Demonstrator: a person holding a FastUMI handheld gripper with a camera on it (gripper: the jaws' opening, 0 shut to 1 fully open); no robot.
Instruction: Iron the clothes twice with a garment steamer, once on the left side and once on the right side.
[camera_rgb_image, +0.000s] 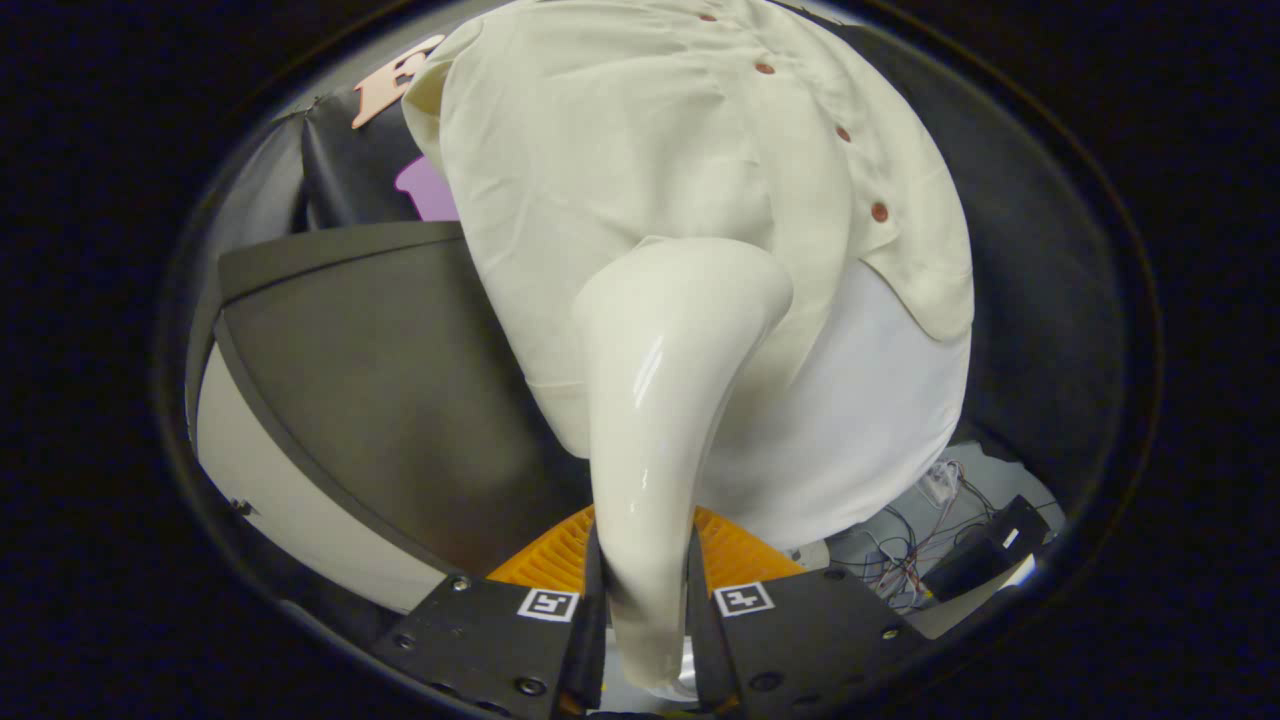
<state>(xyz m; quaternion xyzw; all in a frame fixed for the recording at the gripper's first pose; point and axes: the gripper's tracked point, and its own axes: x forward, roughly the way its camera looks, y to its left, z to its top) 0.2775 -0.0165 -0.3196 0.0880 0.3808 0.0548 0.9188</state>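
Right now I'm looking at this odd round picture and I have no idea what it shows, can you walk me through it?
The camera rides on a hand-held gripper and looks forward along its two fingers, which is why the view bulges. The fingers are closed on the handle of a cream garment steamer, one on each side. The steamer's head is against a pale button-up shirt that hangs ahead of it, with brown buttons running down its front. A white layer shows below the shirt's hem. Beside the shirt is a dark panel. Lower down, past the shirt, lie loose wires and a small black box.
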